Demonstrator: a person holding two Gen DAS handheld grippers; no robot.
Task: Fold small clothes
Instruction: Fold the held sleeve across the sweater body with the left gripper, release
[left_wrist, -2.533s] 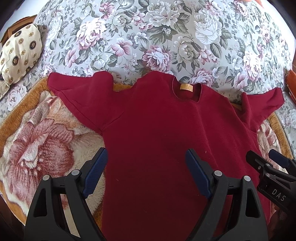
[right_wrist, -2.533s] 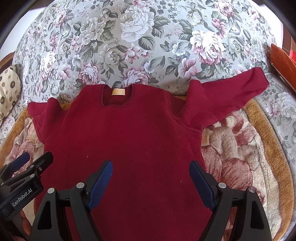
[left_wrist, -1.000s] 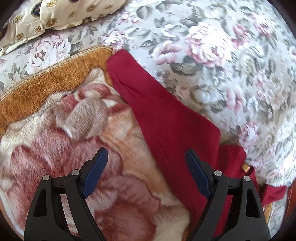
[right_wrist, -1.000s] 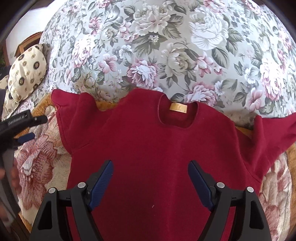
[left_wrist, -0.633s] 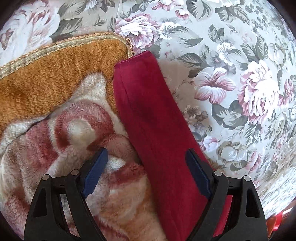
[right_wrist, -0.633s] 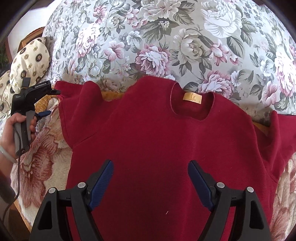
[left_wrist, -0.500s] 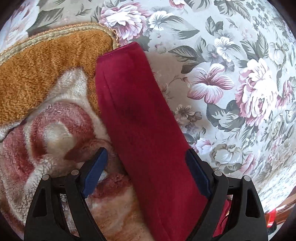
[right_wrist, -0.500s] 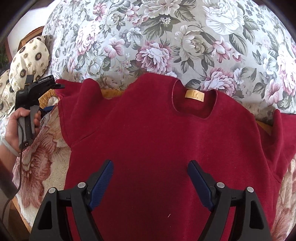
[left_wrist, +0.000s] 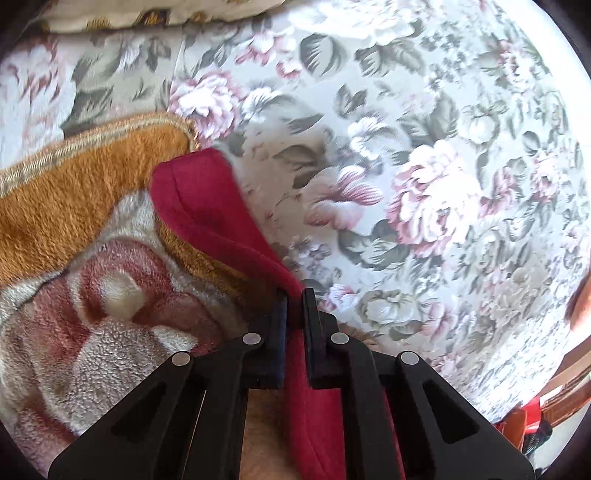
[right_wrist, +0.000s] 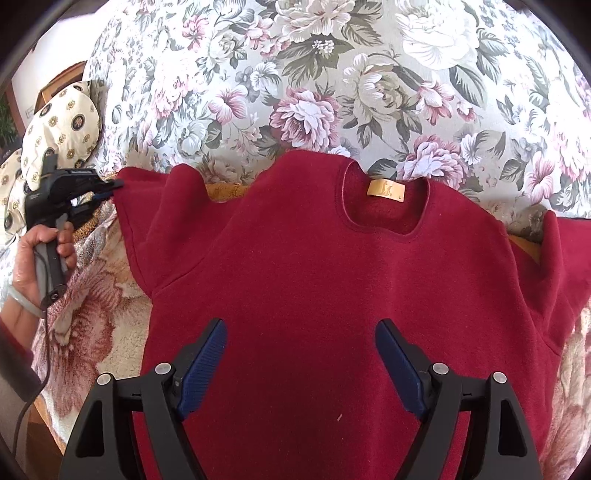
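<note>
Sweater (right_wrist: 325, 288): dark red, long-sleeved, laid flat and face up on a plush blanket (right_wrist: 96, 310) (orange border, large rose pattern), which is spread over a floral bedspread (right_wrist: 332, 74). Neckline is turned toward the far side; an orange label (right_wrist: 386, 190) is seen inside the collar. Both sleeves are spread outward, the right one running out of the right wrist view at the frame edge.

Left sleeve (left_wrist: 207, 206): pinched near its cuff by the left tool (left_wrist: 294, 295). The jaws are drawn nearly together with a fold of red fabric clamped between the pads, and the cloth is raised into a ridge running from the pads toward the cuff. The cuff end lies at the blanket's orange edge, beside the bedspread. In the right wrist view the same tool (right_wrist: 110, 184) is seen at the sleeve tip, its handle held in the person's left hand (right_wrist: 40, 254), a cable trailing below.

Right tool (right_wrist: 301, 354): held above the sweater's lower body, jaws spread wide, blue pads (right_wrist: 203, 365) well apart, nothing gripped. Whether the pads touch the fabric cannot be told.

Pillow (right_wrist: 59, 129): cream with dark and gold medallions, at the bed's far left, apart from the sweater.
</note>
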